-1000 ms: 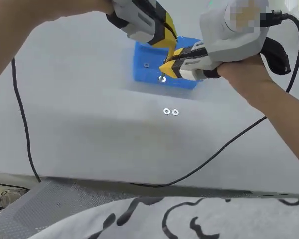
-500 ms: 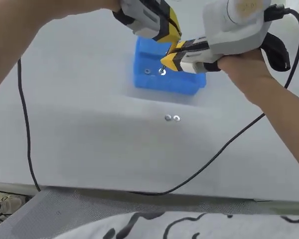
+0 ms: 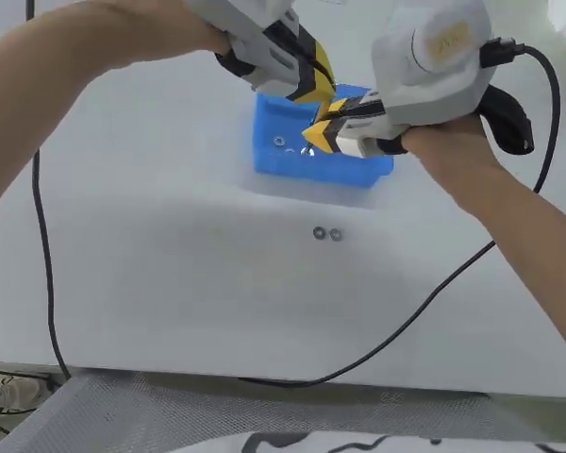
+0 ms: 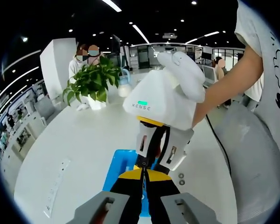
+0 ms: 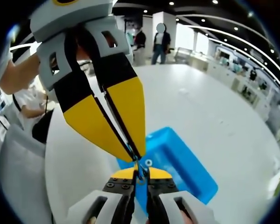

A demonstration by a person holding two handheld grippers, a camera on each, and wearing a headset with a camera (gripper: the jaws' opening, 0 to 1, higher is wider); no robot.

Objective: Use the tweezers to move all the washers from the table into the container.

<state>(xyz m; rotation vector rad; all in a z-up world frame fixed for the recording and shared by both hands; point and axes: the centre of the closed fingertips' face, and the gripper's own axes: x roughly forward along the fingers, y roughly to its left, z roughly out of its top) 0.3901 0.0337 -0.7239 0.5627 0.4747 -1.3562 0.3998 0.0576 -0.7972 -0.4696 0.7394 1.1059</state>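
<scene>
The blue container [image 3: 358, 168] sits at the far middle of the grey table, and a washer [image 3: 279, 142] lies inside it. Two washers [image 3: 320, 233] [image 3: 336, 234] lie side by side on the table in front of it. Both grippers meet above the container. My left gripper [image 3: 321, 94] comes in from the upper left, its yellow jaws shut on the thin tweezers [image 5: 126, 142]. My right gripper [image 3: 319, 135] comes from the right, jaws shut at the tweezers' lower end [image 5: 140, 173]. A washer [image 5: 149, 163] shows at the tweezers' tip over the container [image 5: 186, 172].
A black cable [image 3: 424, 297] runs from the right gripper across the table's right front. Another black cable [image 3: 45, 274] hangs along the left side. The table's near edge [image 3: 264, 379] crosses the bottom. A potted plant [image 4: 91, 84] stands at the far side.
The head camera has shifted, so the container and the two loose washers sit lower in view. Both grippers stay together over the container with the tweezers.
</scene>
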